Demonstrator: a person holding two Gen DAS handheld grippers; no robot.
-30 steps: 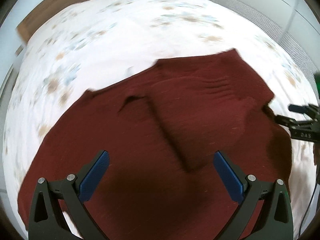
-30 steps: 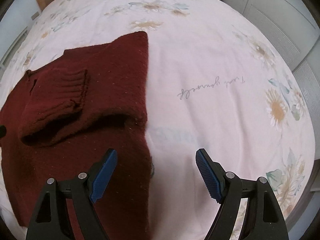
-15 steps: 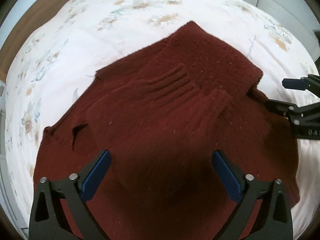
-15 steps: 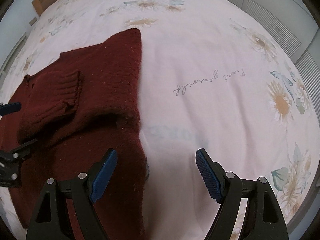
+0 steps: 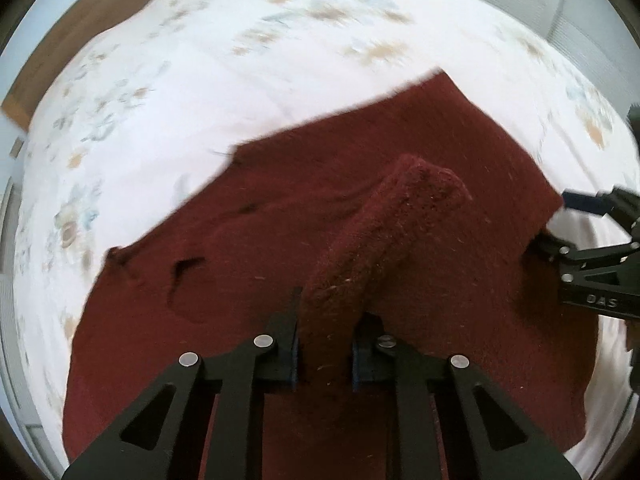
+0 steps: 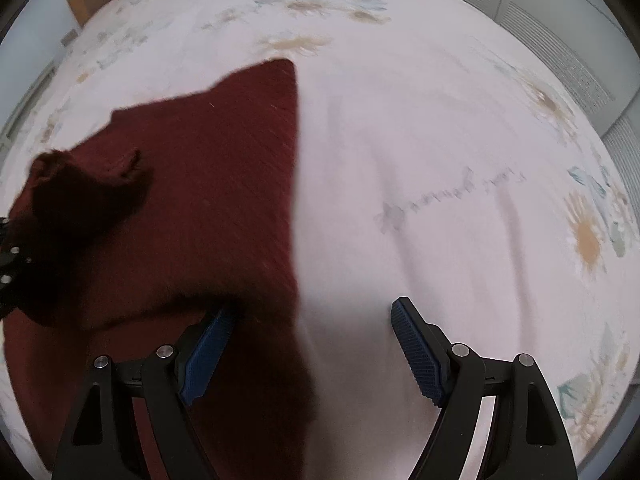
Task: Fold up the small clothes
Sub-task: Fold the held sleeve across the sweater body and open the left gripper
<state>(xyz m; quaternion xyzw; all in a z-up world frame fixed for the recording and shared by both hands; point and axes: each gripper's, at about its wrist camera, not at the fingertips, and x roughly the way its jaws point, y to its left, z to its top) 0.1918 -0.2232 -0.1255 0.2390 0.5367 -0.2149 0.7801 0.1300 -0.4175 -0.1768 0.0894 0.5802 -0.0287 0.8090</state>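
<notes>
Sweater (image 5: pixel 248 280), dark red knit, lies spread on the flowered bed (image 5: pixel 168 92); its sleeve (image 5: pixel 380 240), flat a second ago, now rises pinched in the left claw (image 5: pixel 325 346), ready to fold inward, while the right claw (image 6: pixel 308 348) gapes wide over the hem edge.

Left tongs (image 5: pixel 325 354): matte black plastic frame, two triangulated arms with triangular cut-outs, four round silver screw heads across the top of the linkage. Finger pads (image 5: pixel 294 364) are blue, only thin edges visible. Right tongs (image 6: pixel 310 354): same black skeleton frame, same triangular cut-outs, four silver screws, two per arm. Blue ribbed rubber fingertips (image 6: pixel 418 354), fine crosshatch texture, long rectangular shape with bevelled tips. In the left wrist view the right tongs' black side plate carries white lettering, looks like "DAS", plus small silver screws beside it.
</notes>
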